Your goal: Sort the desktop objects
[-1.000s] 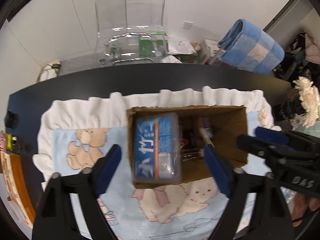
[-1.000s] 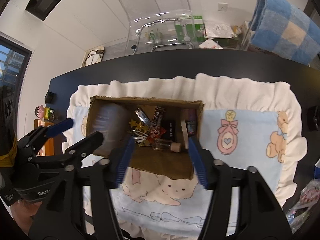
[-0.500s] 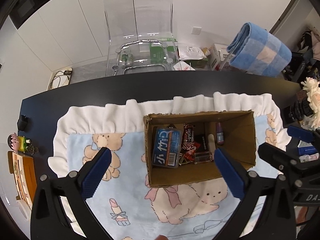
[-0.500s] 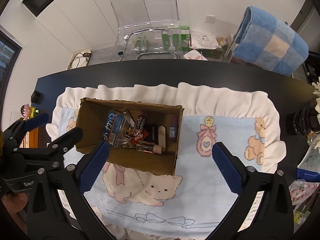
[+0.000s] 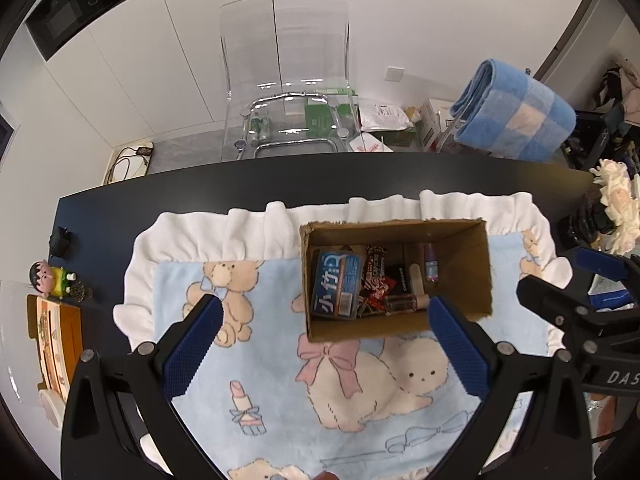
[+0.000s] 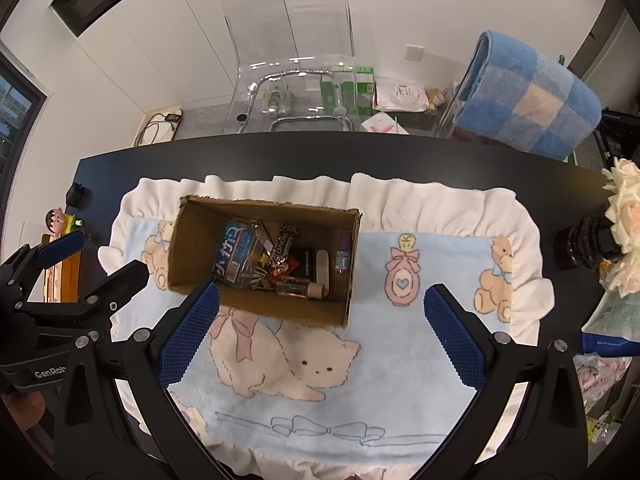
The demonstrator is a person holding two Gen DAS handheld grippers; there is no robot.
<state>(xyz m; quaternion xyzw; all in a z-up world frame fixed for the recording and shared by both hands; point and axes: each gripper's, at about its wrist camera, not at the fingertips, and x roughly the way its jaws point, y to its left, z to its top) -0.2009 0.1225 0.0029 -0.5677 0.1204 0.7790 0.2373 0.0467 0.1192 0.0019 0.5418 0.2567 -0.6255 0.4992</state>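
Both tongs are pulled back since the tissue pack [image 5: 335, 285] dropped in the box [image 5: 460, 280]; left gripper [image 5: 326, 356] & right gripper [image 6: 322, 334] gape wide, empty. I keep them high, clear of the rim.

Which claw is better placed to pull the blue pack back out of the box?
Left, probably: the blue pack lies at the cardboard box's left end, between the open left claw's tips. The right claw is off-centre.

Items under blue pack [image 5: 336, 285] hidden

Clear chair [image 5: 286, 76], blue checked blanket [image 6: 528, 92], cartoon figurine [image 5: 50, 279], cream flowers [image 6: 624, 236]
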